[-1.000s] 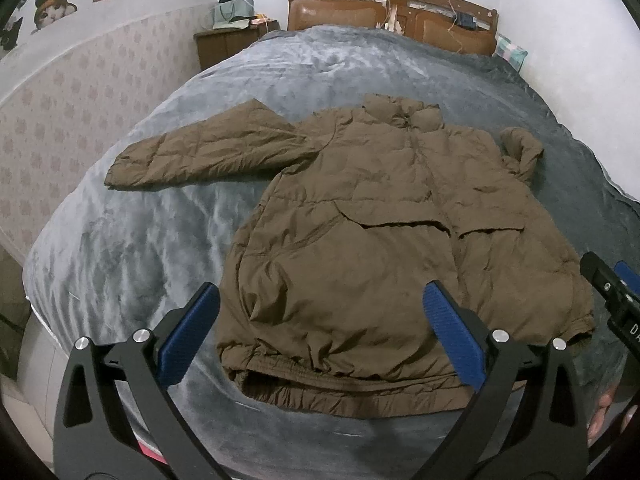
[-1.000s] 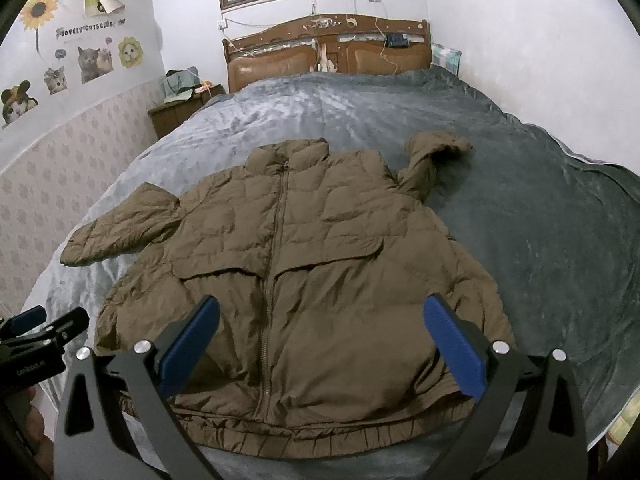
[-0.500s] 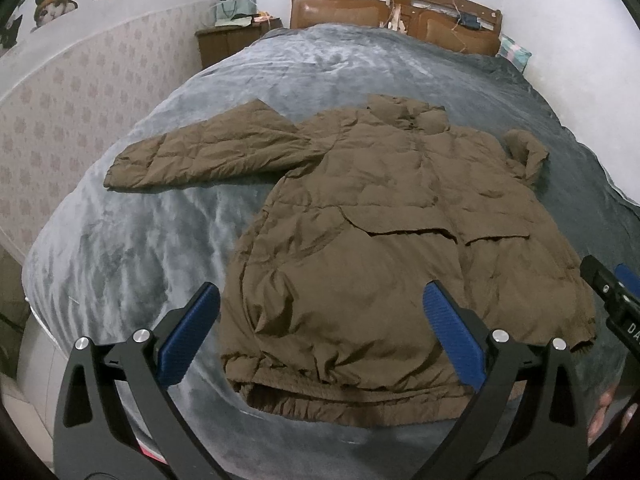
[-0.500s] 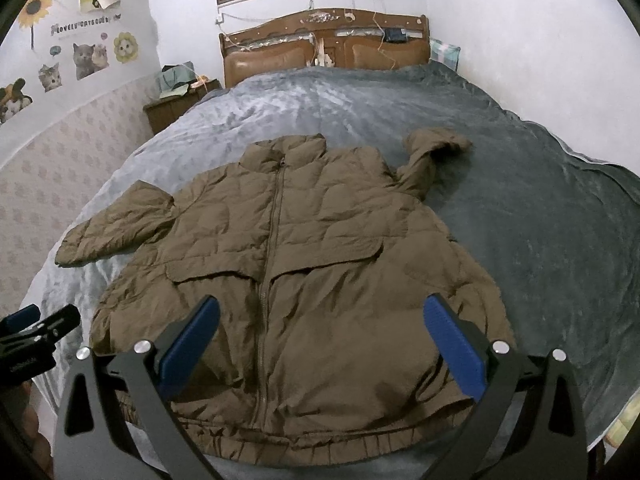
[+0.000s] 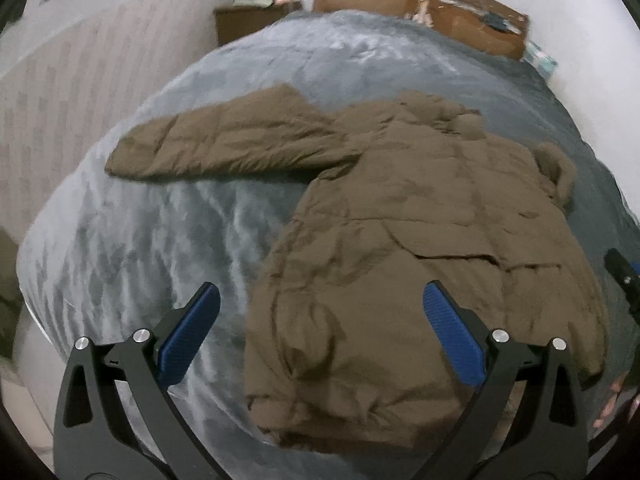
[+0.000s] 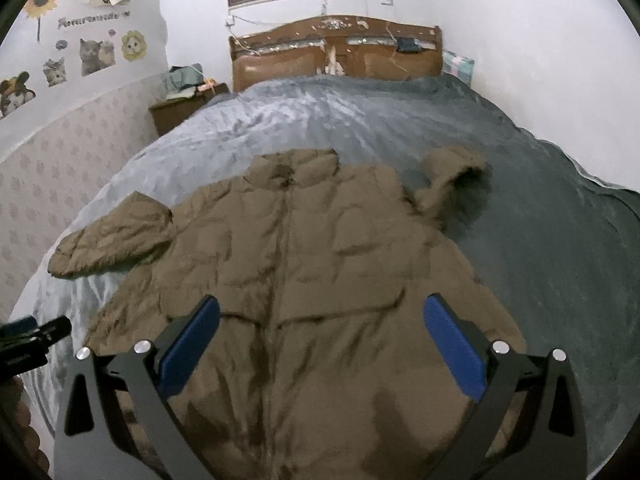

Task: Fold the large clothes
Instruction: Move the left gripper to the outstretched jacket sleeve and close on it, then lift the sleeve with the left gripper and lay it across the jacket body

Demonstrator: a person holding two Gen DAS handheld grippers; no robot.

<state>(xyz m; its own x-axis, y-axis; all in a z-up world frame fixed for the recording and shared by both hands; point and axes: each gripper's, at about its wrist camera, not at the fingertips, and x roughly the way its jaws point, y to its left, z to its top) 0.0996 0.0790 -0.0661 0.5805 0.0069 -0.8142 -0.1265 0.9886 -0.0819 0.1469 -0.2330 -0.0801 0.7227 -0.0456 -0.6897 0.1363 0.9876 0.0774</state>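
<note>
Both frames motion-blurred now; earlier ones were sharp. Left to right:

Wall stickers (image 6: 90,54) far left, nightstand (image 6: 182,106) below them beside the headboard (image 6: 336,54).

Left gripper (image 5: 320,322): fingers spread wide, nothing between them. View has swung left since 0.5 s ago: jacket (image 5: 420,264) now sits right of centre, and only the right blue pad (image 5: 452,340) overlaps it. Left pad (image 5: 188,340) is over bare grey blanket (image 5: 160,248).

Jacket lies flat, zip up, on the blanket at the near end of the bed. Outstretched sleeve (image 5: 224,144) points left; the other sleeve (image 6: 452,180) is bunched up by the far shoulder.

Right gripper (image 6: 320,330): fingers wide apart, empty, over the jacket's lower half. It's closer than before: hem has dropped out of the bottom of its frame. Zip runs roughly down the middle between the pads.

Jacket layout itself unchanged.
</note>
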